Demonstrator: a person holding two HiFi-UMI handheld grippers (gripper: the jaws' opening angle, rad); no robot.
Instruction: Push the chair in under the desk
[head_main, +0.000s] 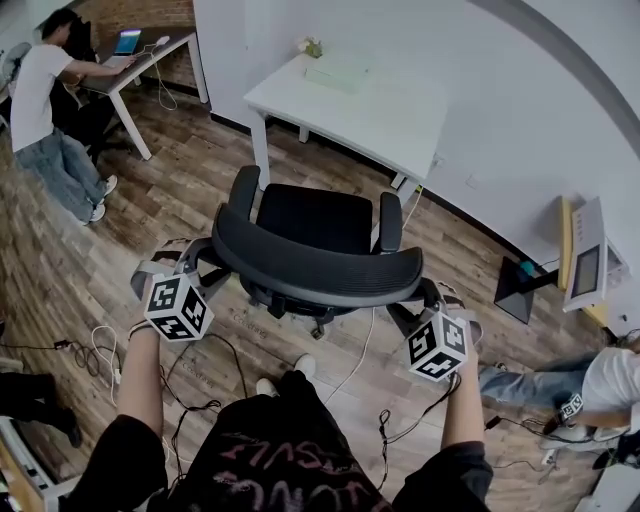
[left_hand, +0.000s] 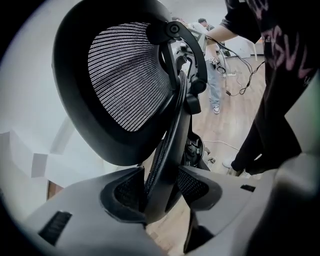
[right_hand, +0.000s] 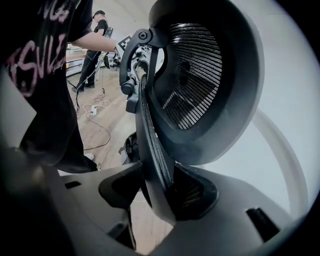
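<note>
The white rectangular desk stands at the far side. The black mesh office chair stands on the wooden floor just before it, seat toward the desk, not yet under it. The left gripper grasps the left end of the backrest rim, which sits between its fingers. The right gripper clamps the right end likewise.

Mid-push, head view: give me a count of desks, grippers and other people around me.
Desks: 2 (white desk ahead, far desk with a laptop)
Grippers: 2 (left gripper, right gripper, both shut on the chair)
Other people: 2 (seated person at the far desk, second person low at the right)
Total: 6
</note>
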